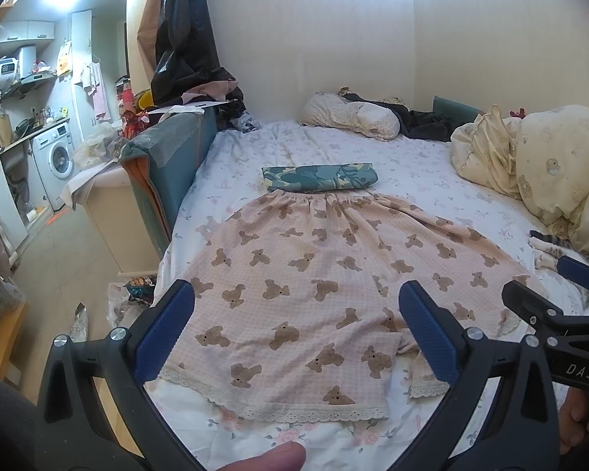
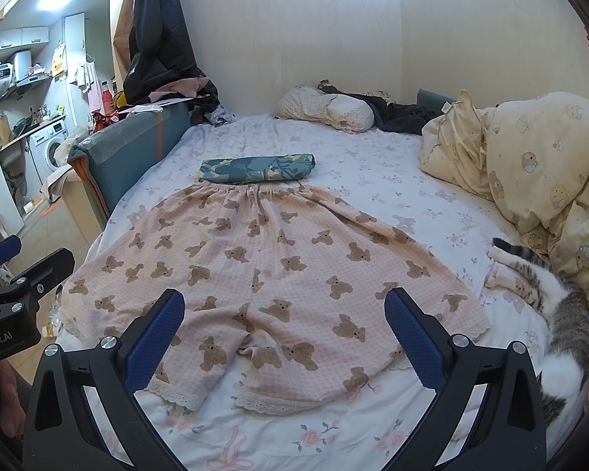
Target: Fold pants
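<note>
Pink pants with brown bear print (image 1: 314, 274) lie flat on the bed, waistband at the far end, lace-trimmed leg hems toward me. They also show in the right wrist view (image 2: 263, 271). My left gripper (image 1: 294, 329) is open and empty, hovering over the left leg near its hem. My right gripper (image 2: 282, 333) is open and empty, above the crotch and the right leg hem. The right gripper shows at the right edge of the left wrist view (image 1: 549, 294). The left gripper shows at the left edge of the right wrist view (image 2: 23, 271).
A folded teal patterned cloth (image 2: 257, 169) lies just beyond the waistband. A tabby cat (image 2: 549, 306) lies on the bed at the right, close to the right leg. A cream duvet (image 2: 538, 165) is piled at the right. A pillow (image 2: 326, 108) and dark clothes lie at the far end. The bed's left edge (image 1: 165, 243) drops to the floor.
</note>
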Motion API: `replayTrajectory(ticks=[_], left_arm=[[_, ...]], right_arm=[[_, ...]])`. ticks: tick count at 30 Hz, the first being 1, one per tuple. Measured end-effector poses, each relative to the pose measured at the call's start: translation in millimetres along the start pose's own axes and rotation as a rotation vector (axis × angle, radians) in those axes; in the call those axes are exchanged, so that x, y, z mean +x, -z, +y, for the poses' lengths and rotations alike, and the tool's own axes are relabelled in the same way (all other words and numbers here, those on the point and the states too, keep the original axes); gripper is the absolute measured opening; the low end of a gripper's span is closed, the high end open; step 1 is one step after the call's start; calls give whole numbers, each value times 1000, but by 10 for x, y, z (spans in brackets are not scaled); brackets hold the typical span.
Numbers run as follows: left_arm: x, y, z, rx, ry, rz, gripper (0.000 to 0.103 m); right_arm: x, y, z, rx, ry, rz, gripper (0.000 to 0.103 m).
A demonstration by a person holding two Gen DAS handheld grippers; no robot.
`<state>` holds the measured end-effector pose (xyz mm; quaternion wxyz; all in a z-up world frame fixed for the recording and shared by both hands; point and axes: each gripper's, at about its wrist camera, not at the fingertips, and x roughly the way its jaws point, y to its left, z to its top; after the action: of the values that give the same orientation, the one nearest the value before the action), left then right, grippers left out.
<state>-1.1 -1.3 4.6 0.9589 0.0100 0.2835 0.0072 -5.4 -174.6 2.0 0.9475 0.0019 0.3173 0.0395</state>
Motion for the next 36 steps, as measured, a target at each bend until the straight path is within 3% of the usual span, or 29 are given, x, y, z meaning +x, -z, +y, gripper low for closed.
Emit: replayTrajectory(ticks=[36], left_arm=[[1, -1, 3, 1, -3, -3, 102]], right_arm=[[-10, 0, -11, -5, 0, -6, 103]])
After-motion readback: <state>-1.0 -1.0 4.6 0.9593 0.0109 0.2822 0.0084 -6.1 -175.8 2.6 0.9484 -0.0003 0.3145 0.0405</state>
